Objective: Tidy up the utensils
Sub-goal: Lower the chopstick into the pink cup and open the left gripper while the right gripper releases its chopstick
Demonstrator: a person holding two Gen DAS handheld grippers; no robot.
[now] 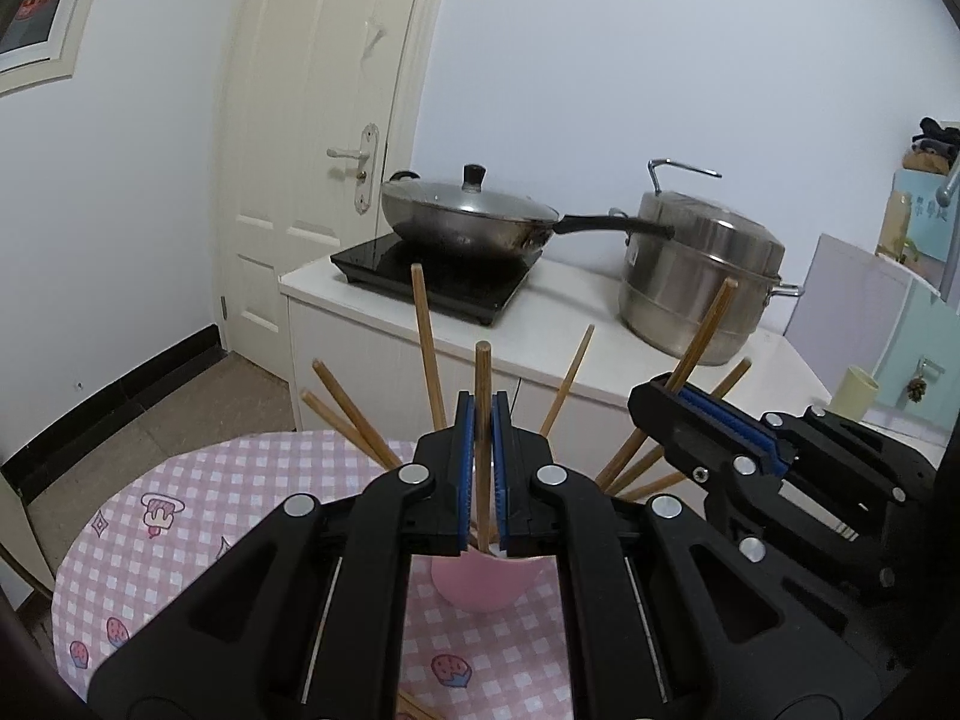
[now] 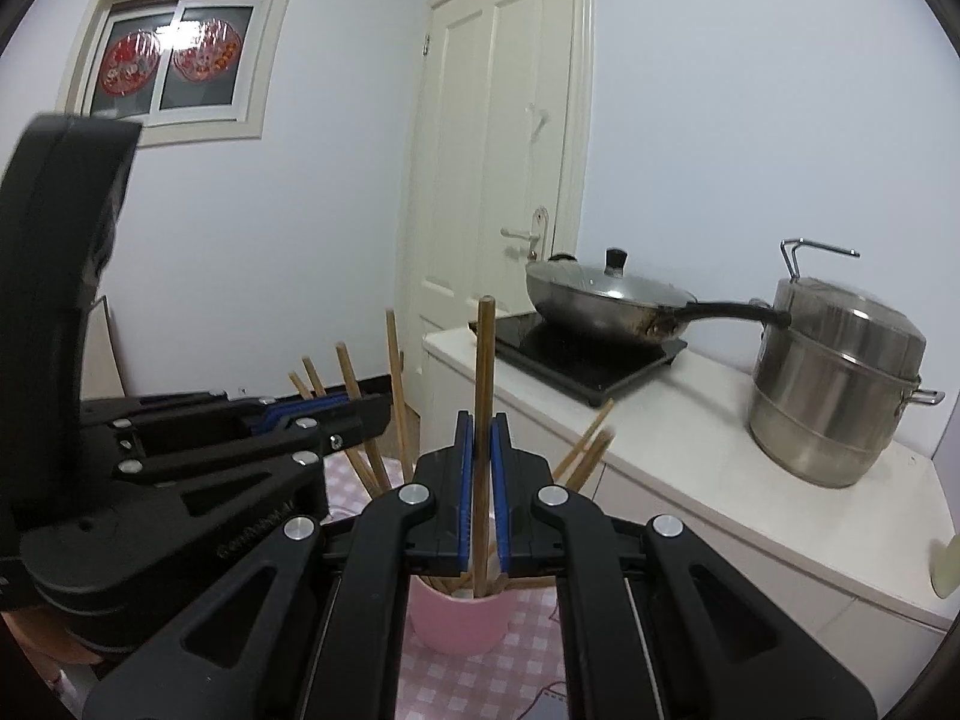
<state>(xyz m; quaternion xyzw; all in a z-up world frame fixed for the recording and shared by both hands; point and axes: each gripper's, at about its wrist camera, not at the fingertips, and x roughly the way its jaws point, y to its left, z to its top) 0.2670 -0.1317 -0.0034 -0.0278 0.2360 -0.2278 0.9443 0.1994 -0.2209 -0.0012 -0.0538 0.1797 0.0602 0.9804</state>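
Between the blue pads of my left gripper (image 1: 483,420) stands one wooden chopstick (image 1: 483,396), pinched tight, its long axis upright and its lower end already inside the pink cup (image 1: 480,585). My right gripper (image 2: 480,438) is closed on another chopstick (image 2: 483,372) in the same way, also pointing down into the cup (image 2: 459,618). Both sticks sit directly above the cup mouth, so I judge the coming move is only to loosen. More chopsticks (image 1: 348,420) fan outward from the cup on the checked tablecloth (image 1: 180,510).
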